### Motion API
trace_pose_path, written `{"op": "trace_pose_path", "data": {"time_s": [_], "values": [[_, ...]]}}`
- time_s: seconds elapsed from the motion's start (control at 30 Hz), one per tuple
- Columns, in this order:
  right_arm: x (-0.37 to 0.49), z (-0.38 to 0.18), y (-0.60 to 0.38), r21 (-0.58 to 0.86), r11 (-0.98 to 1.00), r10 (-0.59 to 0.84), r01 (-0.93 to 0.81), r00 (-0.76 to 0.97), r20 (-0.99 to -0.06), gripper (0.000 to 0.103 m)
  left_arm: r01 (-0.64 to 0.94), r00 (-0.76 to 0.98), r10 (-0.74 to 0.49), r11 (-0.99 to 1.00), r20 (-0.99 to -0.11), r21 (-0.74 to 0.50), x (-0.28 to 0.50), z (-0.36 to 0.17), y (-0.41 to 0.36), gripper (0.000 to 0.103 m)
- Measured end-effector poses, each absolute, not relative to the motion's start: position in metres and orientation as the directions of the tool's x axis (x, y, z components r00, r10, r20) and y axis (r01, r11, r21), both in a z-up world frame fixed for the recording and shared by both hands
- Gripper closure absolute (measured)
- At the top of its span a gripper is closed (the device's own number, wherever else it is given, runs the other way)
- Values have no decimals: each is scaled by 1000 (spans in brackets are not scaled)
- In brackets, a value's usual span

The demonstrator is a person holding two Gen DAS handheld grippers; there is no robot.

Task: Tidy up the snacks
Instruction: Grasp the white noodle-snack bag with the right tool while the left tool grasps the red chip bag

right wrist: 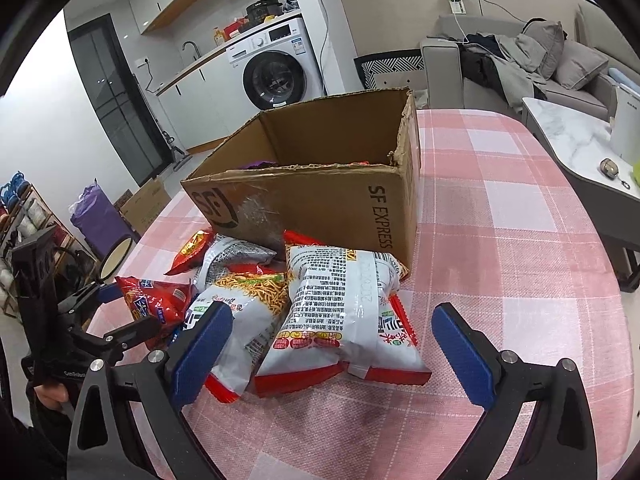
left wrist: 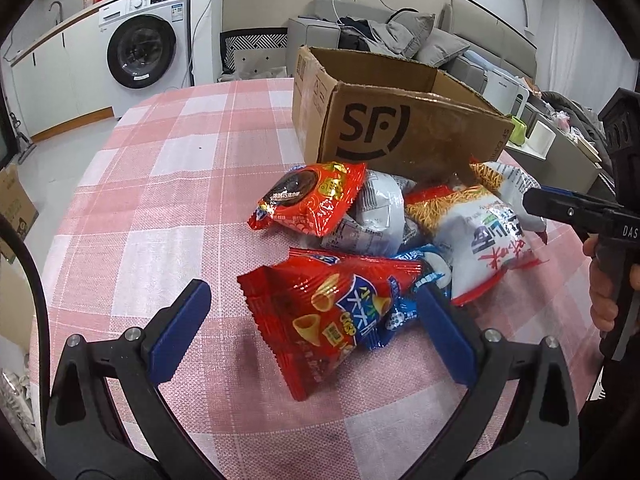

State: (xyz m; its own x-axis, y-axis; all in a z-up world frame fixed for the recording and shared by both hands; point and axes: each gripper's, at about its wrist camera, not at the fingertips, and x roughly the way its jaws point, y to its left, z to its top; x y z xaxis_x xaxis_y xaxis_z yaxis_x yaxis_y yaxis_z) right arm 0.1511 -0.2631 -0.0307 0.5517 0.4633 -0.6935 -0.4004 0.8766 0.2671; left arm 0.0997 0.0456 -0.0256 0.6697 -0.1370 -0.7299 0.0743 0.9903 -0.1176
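we see the snack pile sitting mid-bench, hard against the near wall of the open cardboard box (right wrist: 320, 200). box has a few items inside, mostly hidden by its wall. left gripper (left wrist: 316, 320) is wide open, holding nothing, blue pads either side of the red cone-snack bag (left wrist: 320, 312), which lies on a blue packet (left wrist: 400, 316); a second red bag (left wrist: 312, 200) and a grey packet (left wrist: 380, 216) lie behind it, toward the box. right gripper (right wrist: 332, 344) is wide open too and holds nothing, low over the white noodle bag (right wrist: 344, 312), with another noodle bag (right wrist: 248, 312) just to its left. a hand (left wrist: 608, 296) grips the right tool's handle. bench (right wrist: 500, 208) wears a pink plaid cloth. washing machine (right wrist: 276, 64) and grey sofa (right wrist: 580, 68) sit behind.
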Motion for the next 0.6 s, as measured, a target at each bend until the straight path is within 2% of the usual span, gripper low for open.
{"op": "trace_pose_path", "data": {"time_s": [0.13,0.3,0.43,0.6], "values": [[153,-33,-264,275,876,467,-397,549,-693,2,86,660,-145,989,-738,-117,104,-31,42,1],[155,-36,-265,292,872,477,-394,546,-688,13,96,656,-149,989,-740,-113,106,-36,38,1],[158,-41,-267,322,867,491,-380,543,-681,17,98,652,-151,989,-743,-115,107,-38,38,2],[161,-46,-269,350,861,505,-369,532,-680,30,98,648,-156,988,-745,-122,108,-40,39,4]]}}
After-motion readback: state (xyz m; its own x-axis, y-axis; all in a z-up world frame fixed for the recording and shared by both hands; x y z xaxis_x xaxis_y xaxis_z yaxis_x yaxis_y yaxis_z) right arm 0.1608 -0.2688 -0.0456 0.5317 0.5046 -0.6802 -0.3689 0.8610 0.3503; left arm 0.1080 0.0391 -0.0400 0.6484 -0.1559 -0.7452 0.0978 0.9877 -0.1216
